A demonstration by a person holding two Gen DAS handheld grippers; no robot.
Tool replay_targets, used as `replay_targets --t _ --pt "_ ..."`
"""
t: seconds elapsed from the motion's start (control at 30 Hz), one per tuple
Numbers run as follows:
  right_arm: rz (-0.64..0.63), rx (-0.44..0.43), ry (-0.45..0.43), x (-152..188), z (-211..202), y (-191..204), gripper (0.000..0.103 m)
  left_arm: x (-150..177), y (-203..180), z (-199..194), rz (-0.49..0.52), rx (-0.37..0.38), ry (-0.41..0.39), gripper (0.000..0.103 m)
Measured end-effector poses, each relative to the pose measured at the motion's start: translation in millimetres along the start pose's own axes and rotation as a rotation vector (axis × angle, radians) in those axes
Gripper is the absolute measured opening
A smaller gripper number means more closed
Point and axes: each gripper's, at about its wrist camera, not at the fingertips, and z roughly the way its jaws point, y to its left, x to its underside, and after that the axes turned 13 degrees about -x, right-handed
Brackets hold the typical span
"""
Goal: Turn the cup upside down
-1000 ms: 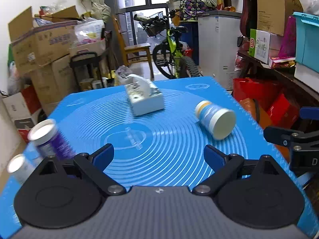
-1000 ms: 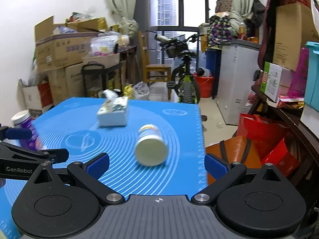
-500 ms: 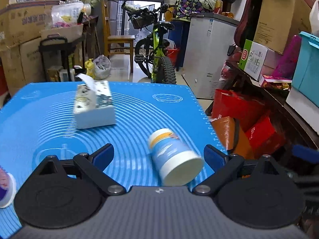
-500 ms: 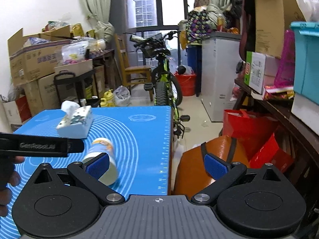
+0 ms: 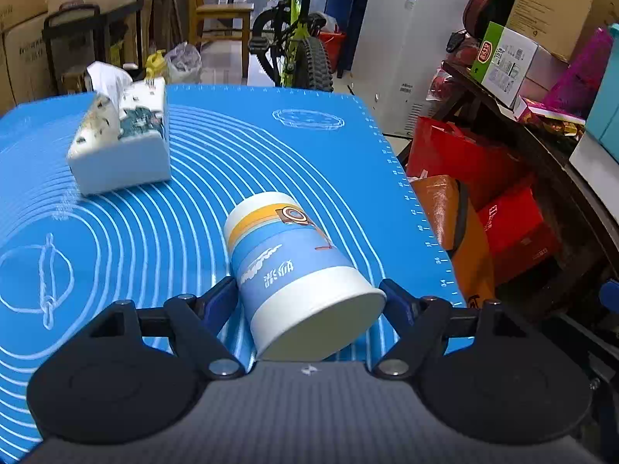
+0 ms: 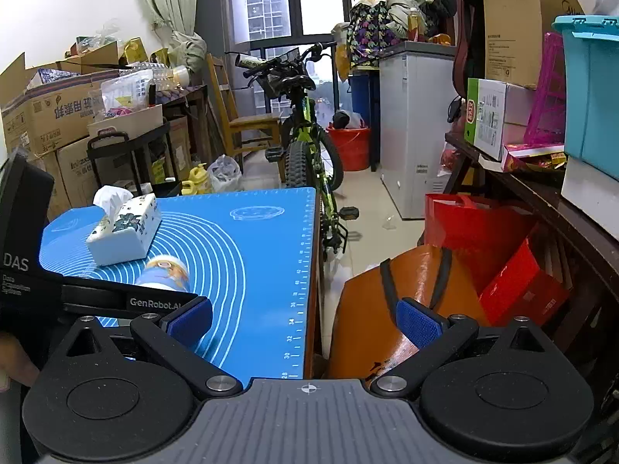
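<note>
A blue, white and orange paper cup (image 5: pixel 294 270) lies on its side on the blue mat (image 5: pixel 193 178), one end toward me. My left gripper (image 5: pixel 309 299) is open, its blue fingertips (image 5: pixel 218 301) on either side of the cup's near end; whether they touch it I cannot tell. In the right wrist view the cup (image 6: pixel 164 272) shows partly behind the left gripper's body. My right gripper (image 6: pixel 303 319) is open and empty, over the mat's right edge.
A white tissue box (image 5: pixel 120 143) stands on the mat (image 6: pixel 247 247) to the far left of the cup. The mat's right edge (image 5: pixel 410 208) drops off to orange and red bags (image 6: pixel 445 270) on the floor. A bicycle (image 6: pixel 305 147) stands behind the table.
My left gripper has swung right and moved in, so the cup now lies between its fingers. My right gripper has drifted right, off past the mat's edge.
</note>
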Motion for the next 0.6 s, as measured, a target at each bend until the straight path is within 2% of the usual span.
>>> replay_targets --t 0.2,0.37,0.6 --pt "-0.007 -0.007 -0.007 -0.4 -3.9 8.1 0.101 -2.3 15.9 -17.1 0.013 0.011 -0.027 0.079" --pt "-0.006 -0.037 -0.018 -0.3 -9.3 22.1 0.101 7.0 47.4 -43.9 0.054 -0.036 -0.072 0.079" --pt "-0.030 -0.092 -0.006 3.9 -6.5 57.5 0.101 30.0 91.7 -57.7 0.053 -0.096 -0.063 0.079"
